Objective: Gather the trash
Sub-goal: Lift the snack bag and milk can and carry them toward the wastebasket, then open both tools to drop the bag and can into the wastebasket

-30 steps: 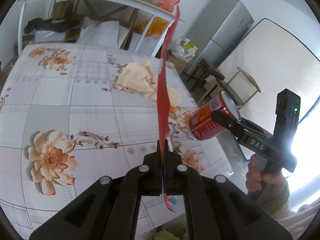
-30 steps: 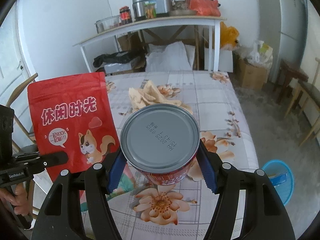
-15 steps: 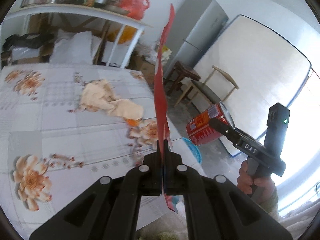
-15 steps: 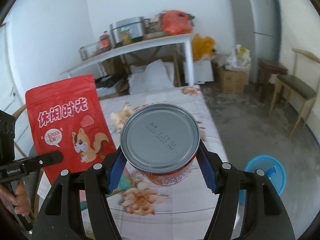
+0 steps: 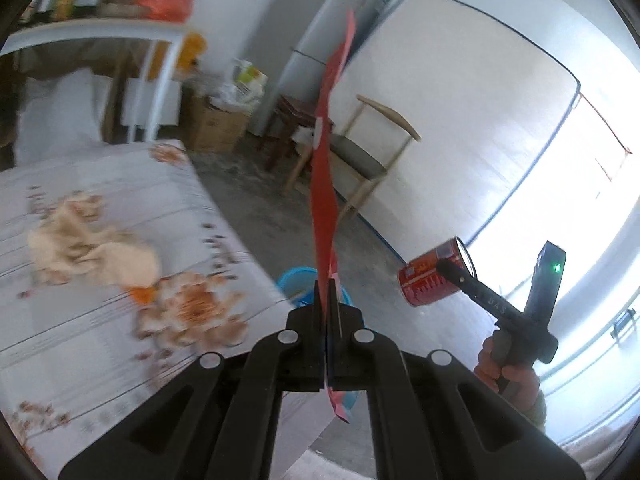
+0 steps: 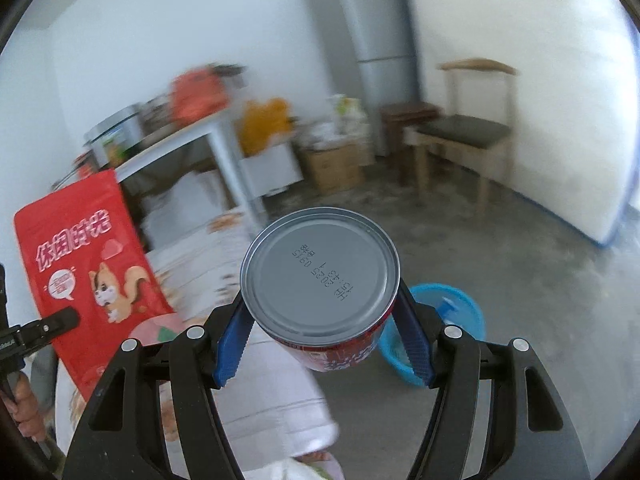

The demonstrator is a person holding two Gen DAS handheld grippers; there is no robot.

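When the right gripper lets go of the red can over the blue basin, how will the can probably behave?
The can is round and smooth, so it may roll inside the blue basin. It looks like rigid metal, so it probably will not crush. The right gripper holds it tilted by its sides, so it may tumble as it falls.

red squirrel-print pouch (image 6: pixel 84 276), red can (image 6: pixel 340 354), blue basin (image 6: pixel 460 312)

Pretty plain room: white walls (image 6: pixel 168 40), bare grey concrete floor (image 6: pixel 540 264). A tall silver fridge (image 6: pixel 372 28) stands in the corner with a wooden chair (image 6: pixel 468 128) beside it and a cardboard box (image 6: pixel 336 166) nearby. A big white mattress (image 5: pixel 460 120) leans on the wall, with bright daylight from a window (image 5: pixel 592 208).
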